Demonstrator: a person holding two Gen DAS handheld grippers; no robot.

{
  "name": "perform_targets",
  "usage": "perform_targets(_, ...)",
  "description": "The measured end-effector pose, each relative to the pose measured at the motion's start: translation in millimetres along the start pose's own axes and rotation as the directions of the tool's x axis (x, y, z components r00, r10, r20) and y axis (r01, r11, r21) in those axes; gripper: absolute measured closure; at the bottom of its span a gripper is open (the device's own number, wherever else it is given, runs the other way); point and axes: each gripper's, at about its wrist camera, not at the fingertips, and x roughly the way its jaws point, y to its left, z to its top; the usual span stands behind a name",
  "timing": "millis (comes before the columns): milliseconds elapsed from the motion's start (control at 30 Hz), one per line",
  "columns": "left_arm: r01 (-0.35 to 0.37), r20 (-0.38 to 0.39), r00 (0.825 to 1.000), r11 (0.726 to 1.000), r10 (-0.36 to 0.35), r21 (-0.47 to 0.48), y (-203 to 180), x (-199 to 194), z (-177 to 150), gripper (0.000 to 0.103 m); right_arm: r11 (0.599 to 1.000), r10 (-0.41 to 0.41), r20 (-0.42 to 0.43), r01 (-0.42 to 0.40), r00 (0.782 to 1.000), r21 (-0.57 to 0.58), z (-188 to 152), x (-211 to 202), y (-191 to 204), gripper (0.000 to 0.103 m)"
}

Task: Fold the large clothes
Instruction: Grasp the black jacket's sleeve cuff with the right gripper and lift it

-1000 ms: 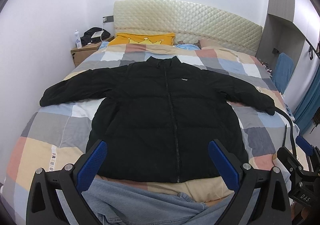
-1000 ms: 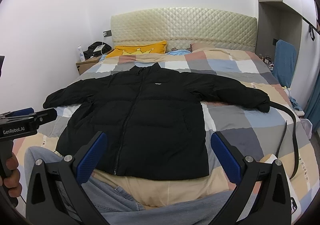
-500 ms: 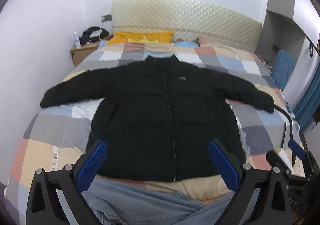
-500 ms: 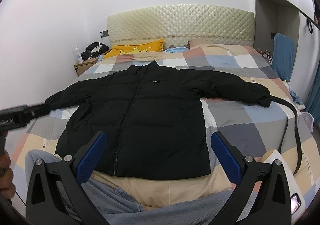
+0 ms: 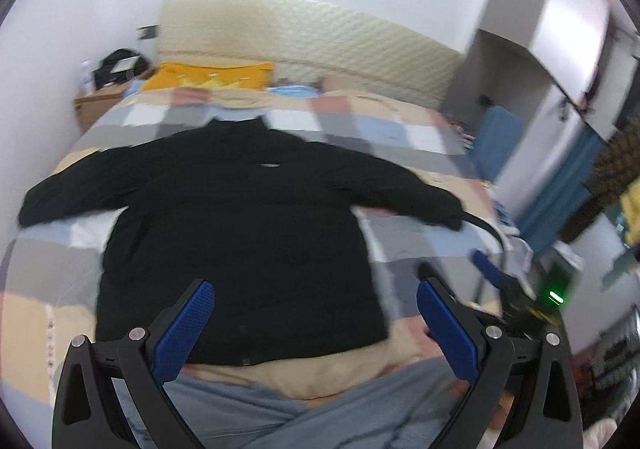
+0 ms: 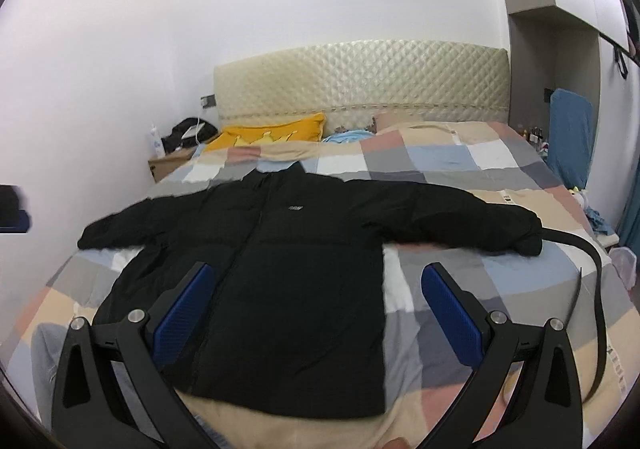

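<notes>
A: Left gripper [image 5: 316, 323], blue pads [image 5: 184, 329] spread wide, nothing between them; held above the near hem of the black jacket [image 5: 240, 241], not touching. Right gripper [image 6: 318, 307] likewise released, pads [image 6: 452, 313] apart and empty, over the jacket's lower right part.

B: Jacket position?

A: Flat and front-up on the checked bedspread [image 6: 460, 161], zipper closed, collar toward the far headboard [image 6: 360, 79], sleeves stretched out left and right. Unfolded.

B: Beyond the garment?

A: Black belt [image 6: 596, 289] curving from the right cuff along the right side of the bed. Yellow pillow [image 6: 272, 133] at the far left, beside a wooden nightstand [image 6: 168, 165]. Blue jeans [image 5: 248, 409] at the near edge, below the hem. Left view blurred.
</notes>
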Motion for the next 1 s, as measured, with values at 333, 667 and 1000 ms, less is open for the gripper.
perform_targets(333,0.051,0.010,0.999,0.996,-0.052,0.077,-41.5,14.7,35.0,0.001,0.983,-0.087,-0.066,0.097,0.994,0.156,12.4,54.4,-118.3,0.000)
perform_targets(667,0.008,0.033,0.999,0.989,-0.013,0.147,-71.0,65.8,63.8,0.001,0.937,-0.162,-0.104,0.186,0.981,0.296,-2.8,115.5,-212.8,0.000)
perform_targets(1000,-0.049,0.093,0.995,0.986,0.034,0.161,-36.5,153.8,93.4,0.001,0.799,-0.222,-0.116,0.249,0.968,0.548,-32.3,192.6,-321.3,0.000)
